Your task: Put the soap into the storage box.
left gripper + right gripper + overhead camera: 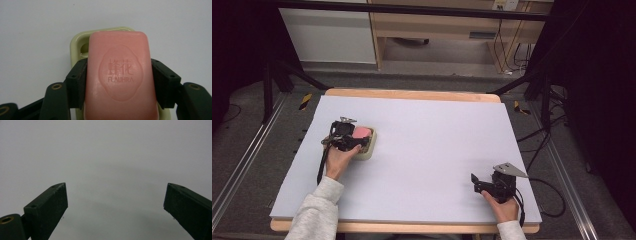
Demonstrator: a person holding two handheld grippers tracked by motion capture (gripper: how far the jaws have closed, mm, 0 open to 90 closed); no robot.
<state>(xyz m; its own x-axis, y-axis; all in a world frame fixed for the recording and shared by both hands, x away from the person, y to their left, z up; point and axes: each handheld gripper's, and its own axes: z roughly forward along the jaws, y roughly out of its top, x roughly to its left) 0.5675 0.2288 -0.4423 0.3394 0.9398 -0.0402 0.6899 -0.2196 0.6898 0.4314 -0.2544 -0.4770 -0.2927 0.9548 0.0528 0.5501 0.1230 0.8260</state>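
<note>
A pink soap bar [119,75] with an embossed stamp sits between the jaws of my left gripper [119,82], which is shut on its two long sides. Under the bar lies a pale green soap dish [77,42]. Seen from the high view, the soap bar [361,133] and the soap dish [368,149] are at the left of the white table top, with the left gripper [346,136] over them. My right gripper [478,184] is near the front right of the table; its jaws [116,206] stand wide open over bare surface.
The white board [422,145] rests on a wooden table whose edge [412,93] shows at the back. Beyond it are a wooden cabinet [452,25], metal frame legs and cables on the floor at right [542,145].
</note>
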